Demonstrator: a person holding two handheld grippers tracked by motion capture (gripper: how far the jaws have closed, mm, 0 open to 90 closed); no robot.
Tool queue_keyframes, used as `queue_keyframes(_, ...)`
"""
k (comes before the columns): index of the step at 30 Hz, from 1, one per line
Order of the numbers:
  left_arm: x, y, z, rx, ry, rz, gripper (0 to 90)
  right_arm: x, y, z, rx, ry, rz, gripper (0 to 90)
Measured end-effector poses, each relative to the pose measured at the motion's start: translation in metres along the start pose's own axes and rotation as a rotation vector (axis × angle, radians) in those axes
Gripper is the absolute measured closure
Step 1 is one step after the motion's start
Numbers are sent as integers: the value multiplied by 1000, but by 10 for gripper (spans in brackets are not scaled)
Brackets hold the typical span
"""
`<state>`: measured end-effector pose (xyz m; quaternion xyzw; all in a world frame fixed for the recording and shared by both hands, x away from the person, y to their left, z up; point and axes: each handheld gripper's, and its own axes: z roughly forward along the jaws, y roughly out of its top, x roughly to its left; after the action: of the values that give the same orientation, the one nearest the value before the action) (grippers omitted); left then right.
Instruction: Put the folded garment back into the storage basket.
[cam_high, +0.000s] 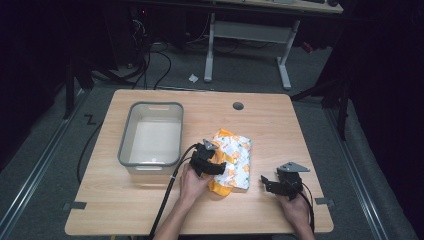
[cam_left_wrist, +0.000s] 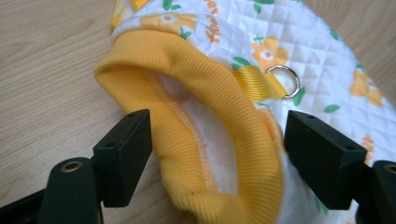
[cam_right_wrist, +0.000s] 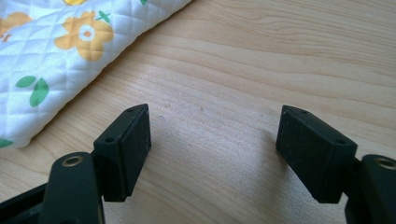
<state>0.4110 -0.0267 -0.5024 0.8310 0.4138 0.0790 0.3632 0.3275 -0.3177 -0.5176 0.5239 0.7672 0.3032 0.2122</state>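
Soft, light quilted garment (cam_high: 231, 159) lies mid-table beside the bin (cam_high: 151, 136); left gripper (cam_left_wrist: 217, 154) spread around its thick yellow ribbed cuff (cam_left_wrist: 187, 112), likely best grip; right gripper (cam_right_wrist: 212, 149) spread, empty.

The left gripper (cam_high: 210, 159) sits near the middle of the table, held by the person's left hand (cam_high: 192, 182). Its two black jaws are wide apart. The right gripper (cam_high: 272, 184) is lower on the right side, in the right hand (cam_high: 296, 210). Its jaws are wide apart too.
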Motion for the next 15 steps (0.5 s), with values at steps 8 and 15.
queue_keyframes(8,1,-2,10,31,20,-7,241,0,0,0,0,2,0,265)
queue_keyframes(15,0,-3,13,47,43,21,251,0,0,0,1,2,0,265)
